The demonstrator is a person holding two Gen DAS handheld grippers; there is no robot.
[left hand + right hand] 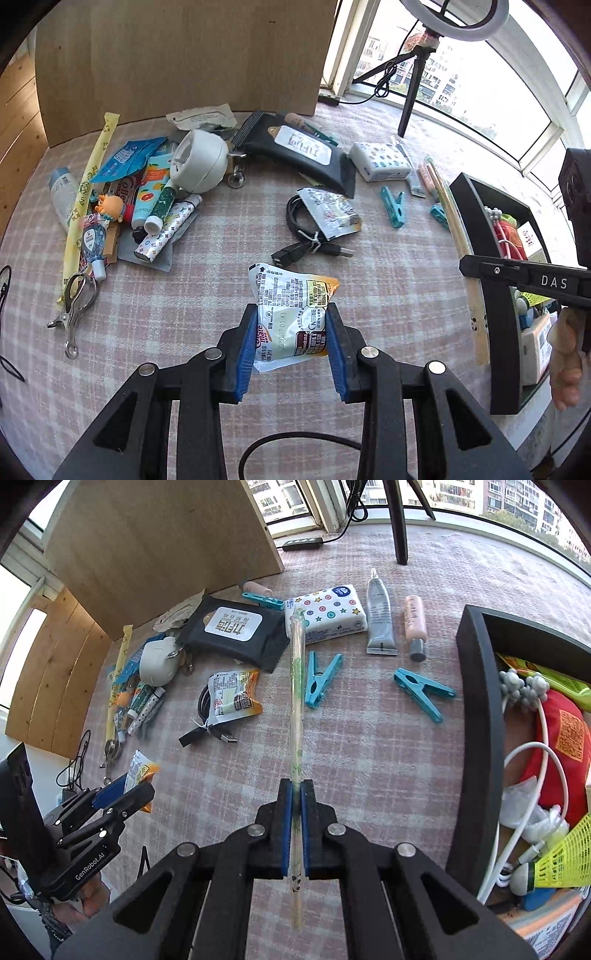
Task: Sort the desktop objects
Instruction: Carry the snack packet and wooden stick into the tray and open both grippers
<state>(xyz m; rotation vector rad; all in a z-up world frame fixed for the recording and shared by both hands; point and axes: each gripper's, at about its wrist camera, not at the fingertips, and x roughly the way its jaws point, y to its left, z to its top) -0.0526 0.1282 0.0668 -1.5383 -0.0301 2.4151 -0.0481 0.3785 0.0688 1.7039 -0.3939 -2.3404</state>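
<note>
Right wrist view: black bin sits at the right. Right gripper is clamped mid-length on the wrapped chopsticks, stiff and light, likely to pivot. Left gripper pinches the creamer sachet above the cloth, soft and crinkly, so grip its middle

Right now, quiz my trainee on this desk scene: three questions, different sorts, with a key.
1. True or false: the left hand-held gripper is empty.
2. What does the right hand-held gripper clamp? A) teal clothespin B) wrapped chopsticks C) USB cable
3. Fill in: two teal clothespins lie on the ___ tablecloth.

Key: 1 false, it grips a creamer sachet. 2 B. 3 plaid.
</note>
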